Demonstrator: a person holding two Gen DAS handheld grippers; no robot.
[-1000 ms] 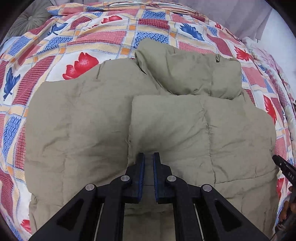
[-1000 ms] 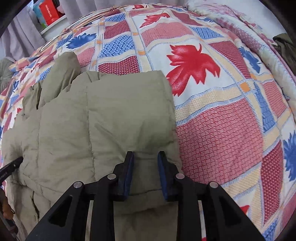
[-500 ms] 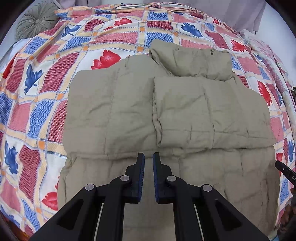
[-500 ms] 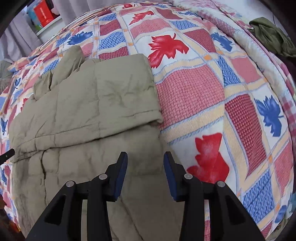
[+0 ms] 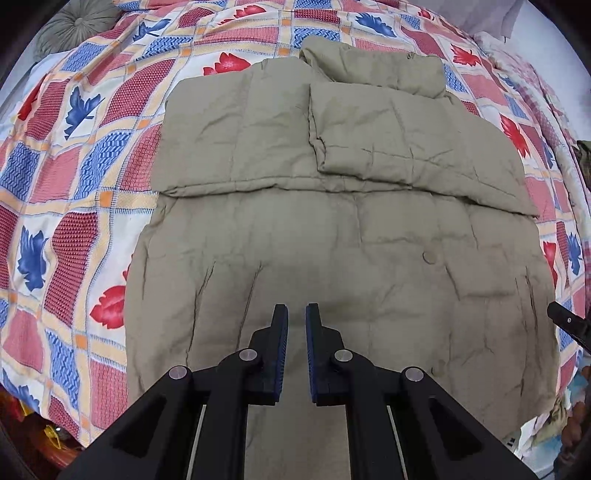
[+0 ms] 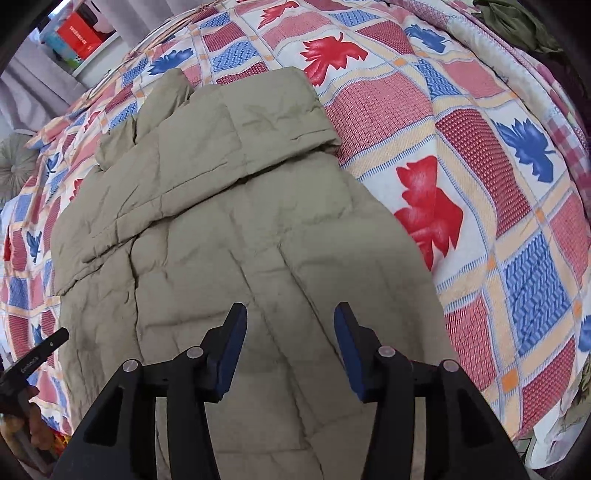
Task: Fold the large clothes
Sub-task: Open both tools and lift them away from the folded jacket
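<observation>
A large khaki padded jacket (image 5: pixel 332 229) lies flat on the bed, its sleeves folded across the upper half and its hood at the far end. It also shows in the right wrist view (image 6: pixel 229 221). My left gripper (image 5: pixel 296 314) hovers above the jacket's near hem, its jaws a narrow gap apart, holding nothing. My right gripper (image 6: pixel 290 317) hovers above the jacket's near right part, open and empty. The tip of the right gripper (image 5: pixel 569 325) shows at the left view's right edge.
The bed has a patchwork cover (image 5: pixel 74 155) with red and blue leaves. A round grey cushion (image 5: pixel 74 26) sits far left. A dark green garment (image 6: pixel 517 22) lies at the far right. A shelf with a red box (image 6: pixel 79 37) stands behind the bed.
Both grippers have pulled back and up from the jacket, so more of it shows. The right gripper has opened wider. The folded sleeves stay in place.
</observation>
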